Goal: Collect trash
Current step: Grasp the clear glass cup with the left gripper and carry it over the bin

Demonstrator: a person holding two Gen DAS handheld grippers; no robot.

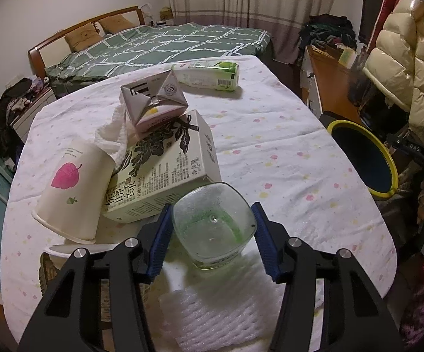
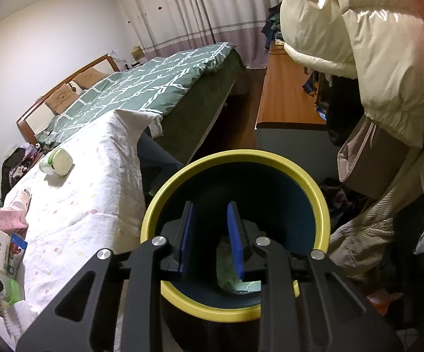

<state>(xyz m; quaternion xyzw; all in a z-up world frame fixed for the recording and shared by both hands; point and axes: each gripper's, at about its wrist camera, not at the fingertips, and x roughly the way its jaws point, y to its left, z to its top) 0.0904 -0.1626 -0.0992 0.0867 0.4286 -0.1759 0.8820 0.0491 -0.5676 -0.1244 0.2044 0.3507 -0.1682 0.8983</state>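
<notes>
Here, only the left wrist view gives us the clear cup (image 1: 213, 223) on the table (image 1: 285, 152), lying tipped between the left gripper (image 1: 213, 242) pads, touching neither. Right gripper (image 2: 212, 237) hangs angled over the bin (image 2: 323, 205), jaws slightly parted, empty. Cup has green residue.
</notes>
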